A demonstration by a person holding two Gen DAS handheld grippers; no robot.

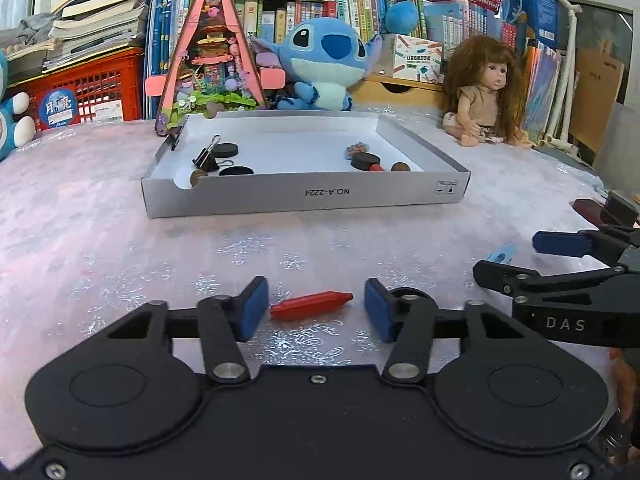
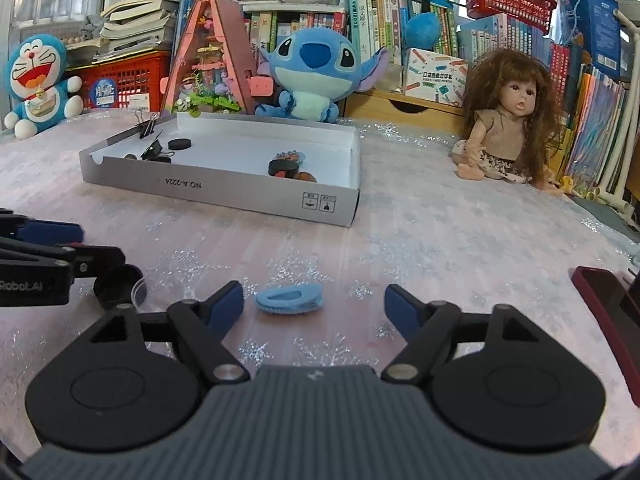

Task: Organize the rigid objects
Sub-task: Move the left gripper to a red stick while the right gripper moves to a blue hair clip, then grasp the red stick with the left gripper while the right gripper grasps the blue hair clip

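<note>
**Red crayon lies crosswise between the left pads; blue clip waits ahead of the right**

The left gripper (image 1: 316,307) is seen at a narrowed setting, its blue pads (image 1: 253,307) standing just off either end of the red crayon (image 1: 311,303). No pressing contact is shown at either tip, so the crayon is judged bracketed, not yet gripped. Its long axis is laid from 9 o'clock to 3 o'clock, running pad to pad, with the pointed end toward 3 o'clock. A closure would therefore be made along the crayon's length rather than across its girth; an end-on pinch of that kind is judged liable to let the crayon slip or swing.

The right gripper (image 2: 314,312) is held wide, with nothing touched. The blue clip (image 2: 289,300) is found on the cloth between its fingers, set toward the 9 o'clock finger, its long axis also lying 9 to 3.

Outward, at 12 o'clock from both tools, the white box (image 1: 400,196) is placed, well apart from crayon and clip; binder clips, black discs and small brown pieces are already held in it. A black disc (image 2: 118,286) is seen just beside the left tool's tip.

The crayon is nearer the left hand, the clip the right.
</note>
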